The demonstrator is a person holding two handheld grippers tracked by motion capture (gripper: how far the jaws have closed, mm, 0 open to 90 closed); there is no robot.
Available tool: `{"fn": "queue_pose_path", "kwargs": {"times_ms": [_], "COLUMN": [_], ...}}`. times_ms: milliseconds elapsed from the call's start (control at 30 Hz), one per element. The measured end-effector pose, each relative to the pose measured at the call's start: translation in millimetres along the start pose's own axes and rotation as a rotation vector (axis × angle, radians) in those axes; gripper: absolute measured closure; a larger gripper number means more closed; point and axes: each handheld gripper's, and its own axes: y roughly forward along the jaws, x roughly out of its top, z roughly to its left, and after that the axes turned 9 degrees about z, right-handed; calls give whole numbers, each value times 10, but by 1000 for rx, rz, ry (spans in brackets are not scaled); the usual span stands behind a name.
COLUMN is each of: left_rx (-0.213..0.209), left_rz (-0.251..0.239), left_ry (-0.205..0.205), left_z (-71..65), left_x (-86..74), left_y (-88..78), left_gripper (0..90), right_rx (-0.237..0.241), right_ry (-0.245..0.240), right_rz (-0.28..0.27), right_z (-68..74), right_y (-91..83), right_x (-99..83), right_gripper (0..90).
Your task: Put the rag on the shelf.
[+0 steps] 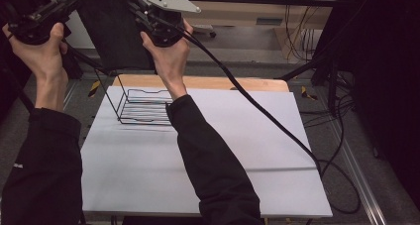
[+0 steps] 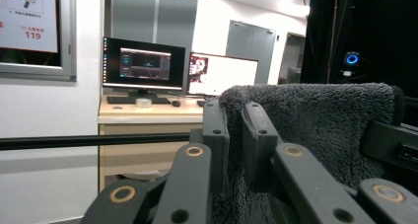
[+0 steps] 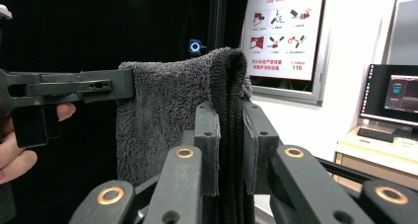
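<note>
On white table (image 1: 223,150), wire rack (image 1: 143,106) stands empty.

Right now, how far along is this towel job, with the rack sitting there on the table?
Done: the dark grey towel is lifted clear of the table, spread between both claws. In hand: the left claw and right claw each pinch a top edge. Left, probably: lowering it toward the bare wire rack. What the goal is cannot be told.
</note>
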Motion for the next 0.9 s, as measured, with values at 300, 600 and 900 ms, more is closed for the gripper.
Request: {"fn": "queue_pose_path", "kwargs": {"times_ms": [300,600,900], "left_rx": [29,24,-21], "left_rz": [22,75,102], "left_ry": [-20,5,26], "left_z": [156,247,300], "left_x": [-22,-319,-648], "left_y": [218,361,261], "left_gripper": [817,817,817], "right_rx": [-2,-2,30], "right_ry": [-12,13,6], "right_rz": [7,76,116], "right_z": [-128,-243,-185], "right_y": [248,355,290], "right_x": [-47,-321,-640], "right_gripper": [797,797,795]}}
